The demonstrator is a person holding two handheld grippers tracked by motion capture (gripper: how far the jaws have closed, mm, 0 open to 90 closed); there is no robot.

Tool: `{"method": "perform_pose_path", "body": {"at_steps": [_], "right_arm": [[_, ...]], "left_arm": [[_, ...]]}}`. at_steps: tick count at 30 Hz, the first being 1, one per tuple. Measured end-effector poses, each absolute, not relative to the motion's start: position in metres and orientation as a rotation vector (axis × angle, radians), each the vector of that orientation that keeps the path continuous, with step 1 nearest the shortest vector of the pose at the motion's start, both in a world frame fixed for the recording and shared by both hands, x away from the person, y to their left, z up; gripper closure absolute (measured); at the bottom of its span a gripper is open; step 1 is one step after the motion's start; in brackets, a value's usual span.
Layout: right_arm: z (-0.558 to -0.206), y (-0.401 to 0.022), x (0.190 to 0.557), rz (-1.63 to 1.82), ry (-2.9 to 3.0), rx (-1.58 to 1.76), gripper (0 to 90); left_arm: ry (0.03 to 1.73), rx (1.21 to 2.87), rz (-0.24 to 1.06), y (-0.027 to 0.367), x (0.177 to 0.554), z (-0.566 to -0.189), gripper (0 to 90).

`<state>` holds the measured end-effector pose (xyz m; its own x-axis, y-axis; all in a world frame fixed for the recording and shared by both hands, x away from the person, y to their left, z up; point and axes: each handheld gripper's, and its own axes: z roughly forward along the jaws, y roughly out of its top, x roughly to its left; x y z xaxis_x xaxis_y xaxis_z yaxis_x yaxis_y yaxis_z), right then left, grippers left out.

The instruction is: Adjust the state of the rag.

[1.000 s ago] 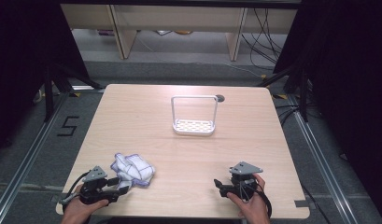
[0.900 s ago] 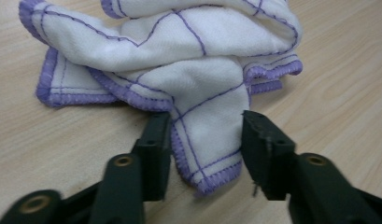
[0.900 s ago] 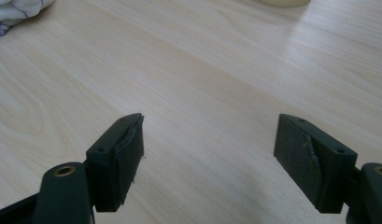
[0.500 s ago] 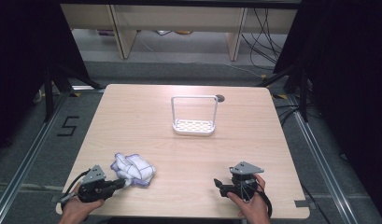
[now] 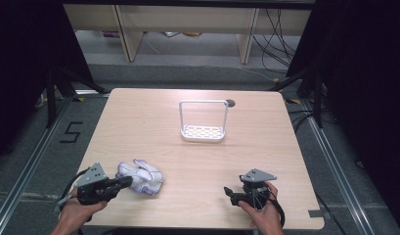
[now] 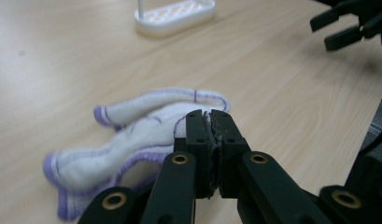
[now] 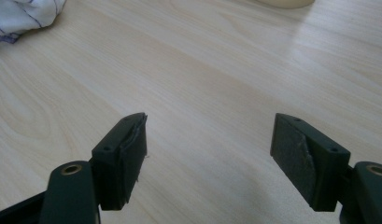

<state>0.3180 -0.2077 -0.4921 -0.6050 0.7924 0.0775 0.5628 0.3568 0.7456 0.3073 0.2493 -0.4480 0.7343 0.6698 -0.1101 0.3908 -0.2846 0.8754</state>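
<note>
Two grippers at the table's near edge. High view — left gripper (image 5: 123,183) now reaches the crumpled white cloth (image 5: 141,176), nearer than a second ago; rack (image 5: 203,131) unmoved mid-table. Left gripper view — jaws clenched on a fold of cloth, so a lift looks likely next. Right gripper view — right gripper (image 7: 209,156) released, wide apart over bare table (image 7: 216,60), idle as before.
</note>
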Motion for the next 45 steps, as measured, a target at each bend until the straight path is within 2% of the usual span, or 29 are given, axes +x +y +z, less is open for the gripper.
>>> {"method": "perform_pose_path", "body": {"at_steps": [9, 23, 30, 37, 41, 45], "right_arm": [[-0.491, -0.209, 0.319, 1.102, 2.317, 1.199, 27.9], [-0.49, -0.211, 0.318, 1.094, 2.311, 1.224, 28.0], [-0.486, -0.215, 0.318, 1.13, 2.284, 1.244, 28.0], [-0.479, -0.219, 0.315, 1.154, 2.245, 1.272, 28.0], [-0.477, -0.219, 0.315, 1.185, 2.234, 1.236, 28.0], [-0.476, -0.214, 0.314, 1.164, 2.266, 1.199, 28.0]], "left_arm": [[0.684, 1.857, 0.352, 0.218, 0.325, -0.39, 86.2], [0.595, 1.817, 0.395, 0.187, 0.347, -0.336, 86.3], [0.517, 1.765, 0.351, 0.163, 0.344, -0.308, 86.3], [0.547, 1.759, 0.338, 0.148, 0.361, -0.313, 86.2], [0.658, 1.802, 0.287, 0.137, 0.394, -0.355, 86.2], [0.719, 1.839, 0.247, 0.129, 0.411, -0.384, 86.1]]}}
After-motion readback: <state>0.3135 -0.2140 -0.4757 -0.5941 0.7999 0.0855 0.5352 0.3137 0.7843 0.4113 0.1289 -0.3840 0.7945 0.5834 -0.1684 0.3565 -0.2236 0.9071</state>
